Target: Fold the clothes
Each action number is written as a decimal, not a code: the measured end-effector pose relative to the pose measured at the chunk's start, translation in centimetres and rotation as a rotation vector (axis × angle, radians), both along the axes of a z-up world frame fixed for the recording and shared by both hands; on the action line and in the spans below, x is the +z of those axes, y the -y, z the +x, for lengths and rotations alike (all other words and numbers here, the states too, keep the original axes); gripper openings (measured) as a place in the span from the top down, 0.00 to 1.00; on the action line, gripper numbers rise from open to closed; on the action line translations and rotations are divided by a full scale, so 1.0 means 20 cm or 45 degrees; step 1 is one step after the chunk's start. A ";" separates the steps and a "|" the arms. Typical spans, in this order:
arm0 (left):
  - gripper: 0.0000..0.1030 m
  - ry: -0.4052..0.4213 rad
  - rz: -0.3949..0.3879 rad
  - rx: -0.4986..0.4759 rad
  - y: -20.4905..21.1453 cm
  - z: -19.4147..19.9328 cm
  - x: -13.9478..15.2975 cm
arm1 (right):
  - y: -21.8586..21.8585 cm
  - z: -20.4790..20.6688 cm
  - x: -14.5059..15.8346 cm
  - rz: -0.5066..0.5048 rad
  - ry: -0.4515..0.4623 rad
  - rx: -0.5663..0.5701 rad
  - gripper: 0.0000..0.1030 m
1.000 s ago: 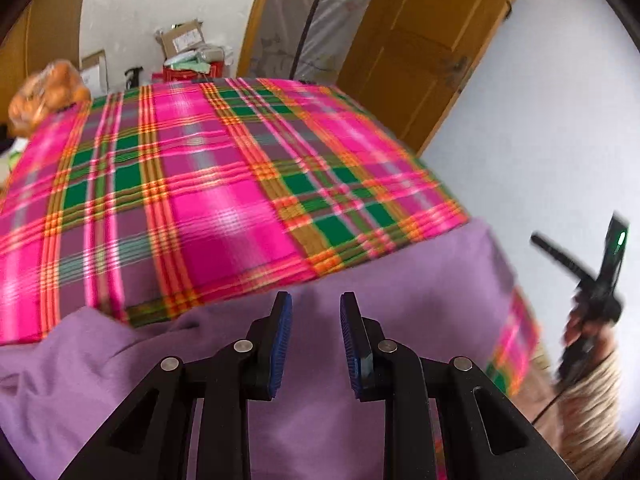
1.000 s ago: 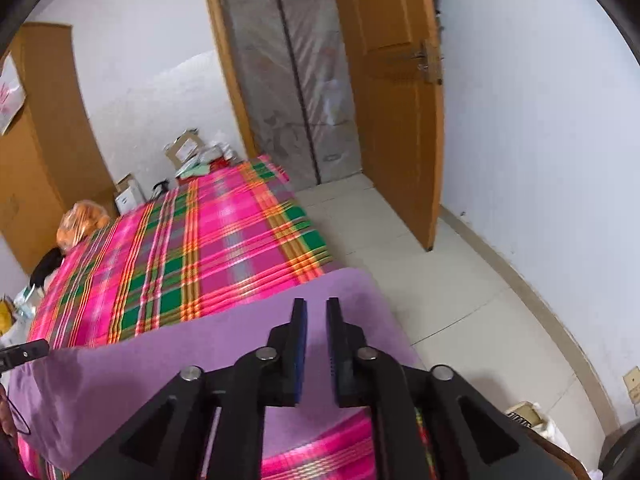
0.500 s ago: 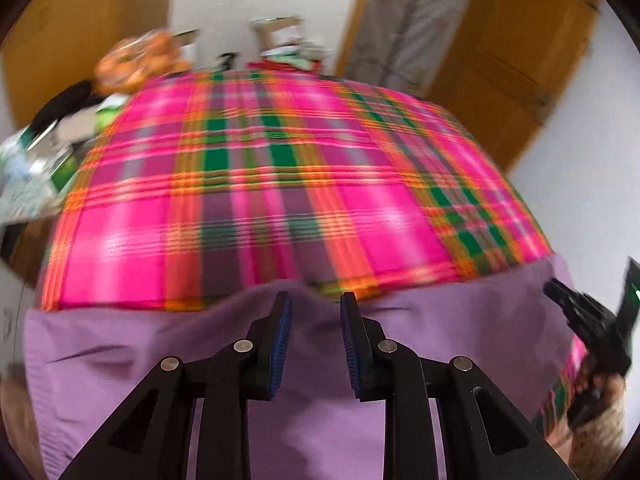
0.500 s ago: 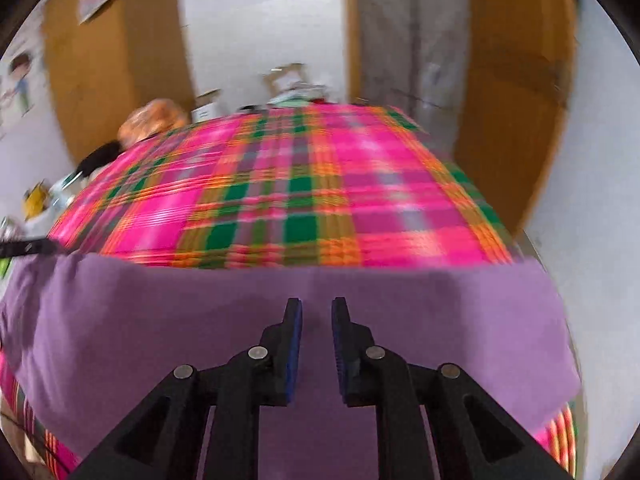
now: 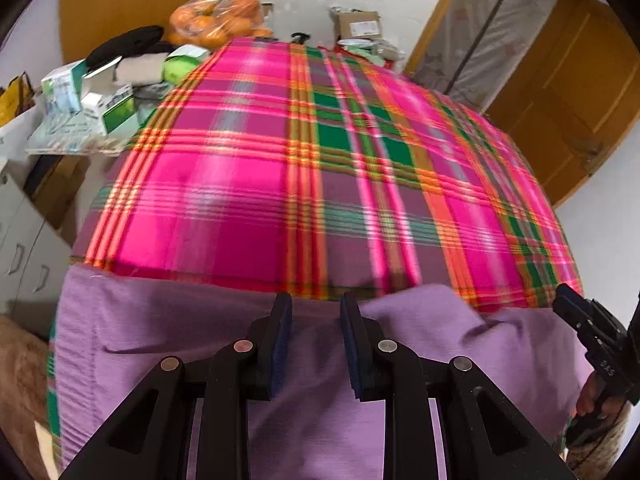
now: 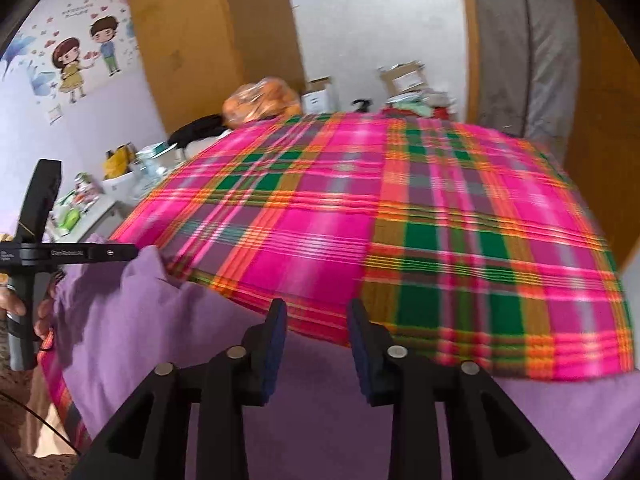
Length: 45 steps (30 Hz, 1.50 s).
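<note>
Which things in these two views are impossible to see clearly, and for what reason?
- Purple garment: near part hidden in both wrist views by the left gripper and right gripper; its type is unclear.
- Box labels, left view: too small.
- Plaid cloth, right view: blurred by motion.

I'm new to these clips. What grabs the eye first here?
The bright pink plaid blanket fills the middle of both views. A purple garment lies along its near edge, under the left gripper and right gripper, both with open jaws. A bag of oranges sits beyond the far left corner.
</note>
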<state>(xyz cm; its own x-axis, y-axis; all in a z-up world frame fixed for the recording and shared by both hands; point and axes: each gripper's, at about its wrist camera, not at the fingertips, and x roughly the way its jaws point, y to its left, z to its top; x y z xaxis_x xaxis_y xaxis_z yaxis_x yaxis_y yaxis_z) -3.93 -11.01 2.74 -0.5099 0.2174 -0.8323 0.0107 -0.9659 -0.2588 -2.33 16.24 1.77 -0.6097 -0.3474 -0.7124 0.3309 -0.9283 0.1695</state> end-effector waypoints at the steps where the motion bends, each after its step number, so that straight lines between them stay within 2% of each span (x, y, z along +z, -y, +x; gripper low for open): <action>1: 0.75 0.005 0.009 0.008 0.02 0.00 -0.01 | 0.03 -0.02 -0.01 -0.022 0.023 0.029 0.65; 9: 0.75 0.004 0.066 0.030 0.12 0.02 -0.04 | 0.24 -0.08 -0.08 -0.107 0.139 0.189 0.62; 17: 0.75 0.004 0.140 0.073 0.22 0.08 -0.05 | 0.32 -0.04 -0.11 -0.022 0.144 0.206 0.62; 20: 0.75 0.001 0.135 0.071 0.22 0.10 -0.05 | 0.33 -0.04 -0.10 -0.023 0.166 0.215 0.63; 22: 0.75 -0.002 0.111 0.057 0.20 0.10 -0.04 | 0.34 -0.02 -0.10 -0.042 0.169 0.229 0.70; 24: 0.75 -0.001 0.129 0.048 0.20 0.10 -0.02 | 0.34 -0.01 -0.09 -0.048 0.167 0.242 0.86; 27: 0.75 -0.010 0.216 0.016 0.19 0.07 0.02 | 0.36 0.02 -0.08 -0.033 0.158 0.248 0.94; 30: 0.73 -0.029 0.242 -0.043 0.13 0.02 0.07 | 0.36 0.04 -0.07 -0.033 0.146 0.235 0.96; 32: 0.61 -0.037 0.261 -0.101 0.08 -0.02 0.10 | 0.36 0.05 -0.06 -0.043 0.136 0.221 0.97; 36: 0.59 0.046 0.313 -0.198 -0.03 -0.12 0.08 | 0.34 0.08 -0.04 -0.068 0.112 0.198 0.97; 39: 0.59 0.112 0.300 -0.258 -0.10 -0.18 0.05 | 0.32 0.10 -0.05 -0.087 0.113 0.183 0.97; 41: 0.59 0.173 0.326 -0.276 -0.13 -0.21 0.03 | 0.31 0.10 -0.05 -0.100 0.113 0.174 0.97; 45: 0.59 0.213 0.355 -0.296 -0.15 -0.26 0.02 | 0.31 0.12 -0.05 -0.122 0.107 0.164 0.97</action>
